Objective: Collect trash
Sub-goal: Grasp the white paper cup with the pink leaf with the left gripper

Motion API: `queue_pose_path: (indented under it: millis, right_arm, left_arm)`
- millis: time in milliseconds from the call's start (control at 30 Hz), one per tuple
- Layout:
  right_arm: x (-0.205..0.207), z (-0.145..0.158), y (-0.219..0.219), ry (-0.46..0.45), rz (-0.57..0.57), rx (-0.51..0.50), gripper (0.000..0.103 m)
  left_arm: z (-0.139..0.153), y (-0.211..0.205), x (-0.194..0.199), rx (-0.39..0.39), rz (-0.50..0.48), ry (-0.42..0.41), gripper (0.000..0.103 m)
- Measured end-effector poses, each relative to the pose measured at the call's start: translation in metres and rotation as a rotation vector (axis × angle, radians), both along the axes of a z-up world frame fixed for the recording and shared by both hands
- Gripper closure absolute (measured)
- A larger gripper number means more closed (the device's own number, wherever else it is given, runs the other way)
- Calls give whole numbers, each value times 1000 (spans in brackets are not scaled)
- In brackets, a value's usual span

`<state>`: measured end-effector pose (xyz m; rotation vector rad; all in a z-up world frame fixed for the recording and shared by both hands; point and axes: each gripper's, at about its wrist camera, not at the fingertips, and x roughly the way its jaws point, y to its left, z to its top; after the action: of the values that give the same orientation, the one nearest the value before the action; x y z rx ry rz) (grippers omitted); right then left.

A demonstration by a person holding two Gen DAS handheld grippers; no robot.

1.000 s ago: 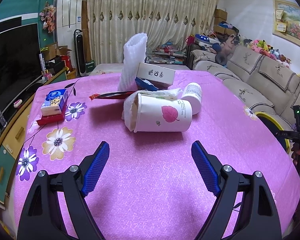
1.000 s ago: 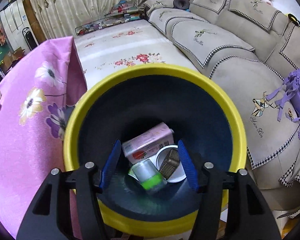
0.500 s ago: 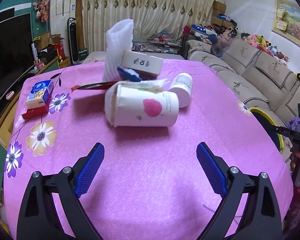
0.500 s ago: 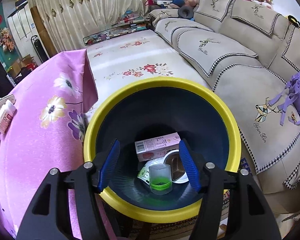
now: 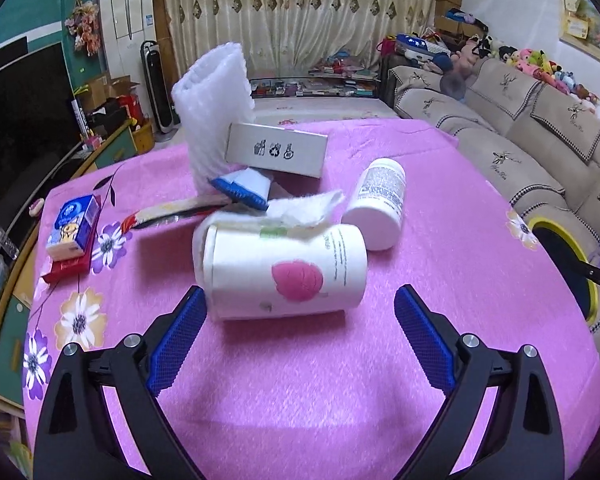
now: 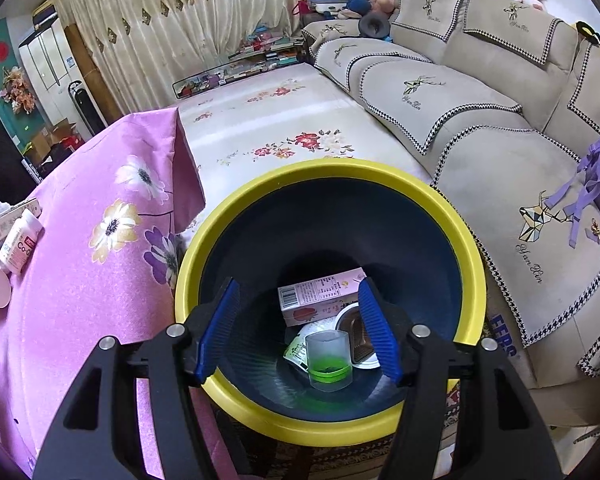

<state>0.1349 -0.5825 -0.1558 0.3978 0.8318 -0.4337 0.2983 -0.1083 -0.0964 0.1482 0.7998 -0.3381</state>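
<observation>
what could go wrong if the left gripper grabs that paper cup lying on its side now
The left gripper is open, its jaws having just widened, in front of the paper cup.

1. The cup lies on its side, so a nudge from one finger could roll it away.
2. A white tissue drapes over it and may slide off.
3. The white bottle lies close behind and could get knocked.

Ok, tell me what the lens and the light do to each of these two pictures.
Left wrist view: fisheye bends the sofa and table edge, dark vignette in the corners, the paper cup casts a soft shadow, slight blur on the trash pile. Right wrist view: same barrel bend, the bin interior is dark, its contents still readable.
</observation>
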Motion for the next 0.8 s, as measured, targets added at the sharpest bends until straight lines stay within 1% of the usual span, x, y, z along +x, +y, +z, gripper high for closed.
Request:
queue_pose_path:
  millis: [133, 333, 400, 433, 500, 600, 700, 733, 800]
  right_arm:
    - [2, -1, 0, 1, 3, 5, 44]
    - [2, -4, 2, 1, 7, 10, 44]
    - [2, -4, 2, 0, 8, 11, 44]
    - [1, -4, 2, -1, 9, 12, 44]
    - [0, -4, 2, -4, 10, 13, 44]
    - [-2, -2, 2, -11, 10, 14, 44]
    - [-4, 0, 2, -16, 10, 16, 44]
    - [-4, 0, 3, -18, 11, 16, 44]
    - [-4, 1, 3, -24, 16, 16, 44]
  left_arm:
    - [-5, -5, 8, 29, 20, 9, 10]
    - [-11, -9, 16, 80, 57, 1, 10]
    - [-12, -7, 17, 81, 66, -3, 13]
    - [-13, -6, 18, 78, 67, 5, 20]
    - [-13, -3, 17, 71, 63, 23, 19]
    - [-8, 1, 7, 58, 44, 26, 19]
    - [1, 6, -12, 17, -5, 37, 19]
    - [6, 9, -21, -13, -34, 45, 19]
    - [11, 12, -32, -36, -63, 49, 19]
